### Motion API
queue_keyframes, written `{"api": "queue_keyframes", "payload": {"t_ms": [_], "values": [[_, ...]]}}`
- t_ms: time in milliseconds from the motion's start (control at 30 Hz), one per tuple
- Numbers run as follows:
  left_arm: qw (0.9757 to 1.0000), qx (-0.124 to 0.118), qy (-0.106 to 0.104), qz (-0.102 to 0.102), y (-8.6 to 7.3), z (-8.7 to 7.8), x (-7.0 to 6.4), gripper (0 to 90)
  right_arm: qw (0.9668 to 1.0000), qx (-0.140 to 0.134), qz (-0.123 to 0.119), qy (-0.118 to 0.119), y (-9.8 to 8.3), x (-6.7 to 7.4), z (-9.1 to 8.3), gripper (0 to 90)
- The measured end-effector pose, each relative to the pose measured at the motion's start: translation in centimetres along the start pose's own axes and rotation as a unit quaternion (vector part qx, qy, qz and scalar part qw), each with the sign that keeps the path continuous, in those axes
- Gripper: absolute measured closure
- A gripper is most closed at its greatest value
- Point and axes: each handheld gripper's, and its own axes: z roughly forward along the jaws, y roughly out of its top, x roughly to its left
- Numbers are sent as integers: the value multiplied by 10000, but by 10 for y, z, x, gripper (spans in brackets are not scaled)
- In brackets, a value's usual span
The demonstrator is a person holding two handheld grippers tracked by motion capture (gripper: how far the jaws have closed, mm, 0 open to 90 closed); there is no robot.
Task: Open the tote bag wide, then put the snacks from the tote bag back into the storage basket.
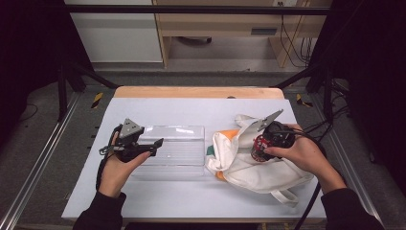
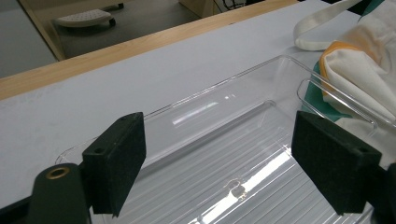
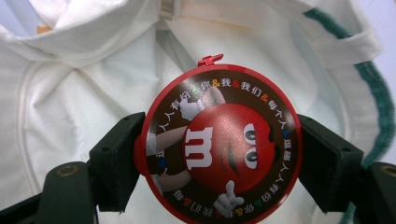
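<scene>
Item, near edge: our right tongs [image 1: 258, 143] at 4 o'clock on counter [image 1: 158, 201], pinching red round M&M's tin [image 3: 219, 144] by its rim, one pad each side, tin held over mouth of white canvas bag [image 1: 258, 167].

Our left tongs [image 2: 219, 163] at 8 o'clock, spread wide, nothing between pads, poised over clear plastic tray [image 1: 177, 146].

Tray at centre, touching bag at 3 o'clock.

Farther: wooden counter edge [image 1: 196, 92] at 12 o'clock.
</scene>
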Motion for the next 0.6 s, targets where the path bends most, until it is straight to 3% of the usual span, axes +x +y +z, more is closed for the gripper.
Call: {"api": "queue_keyframes", "payload": {"t_ms": [600], "values": [[9996,-6,211,-174,-5,-5,19,169,9995,-297,-48,-133,20,5,-43,243]]}}
